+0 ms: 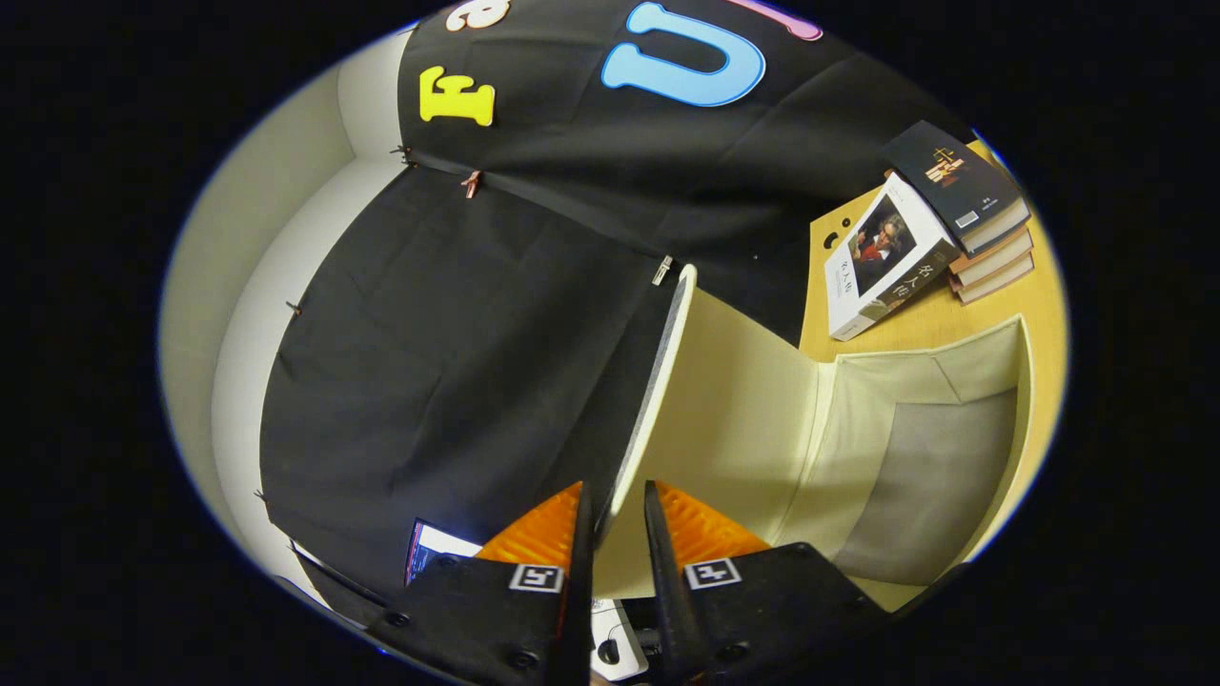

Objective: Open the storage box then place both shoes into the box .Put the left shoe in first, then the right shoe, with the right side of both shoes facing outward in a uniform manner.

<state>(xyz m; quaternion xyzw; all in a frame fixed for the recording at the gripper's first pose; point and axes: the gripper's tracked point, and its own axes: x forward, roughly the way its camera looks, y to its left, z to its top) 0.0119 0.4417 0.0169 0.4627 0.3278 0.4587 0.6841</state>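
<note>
The gripper [615, 519] has its fingers closed on the raised lid [667, 381] of the storage box [915, 448]. Beyond it, books [939, 224] are stacked on the table [1039, 286]; their cover writing is too small to read.

storage box [915, 448]: 1 | lid [705, 400]: 1 | books [939, 229]: 5

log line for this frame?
step: opening box | gripper: shut on lid edge | lid: raised | storage box: open, no shoes | books: beyond box
</note>
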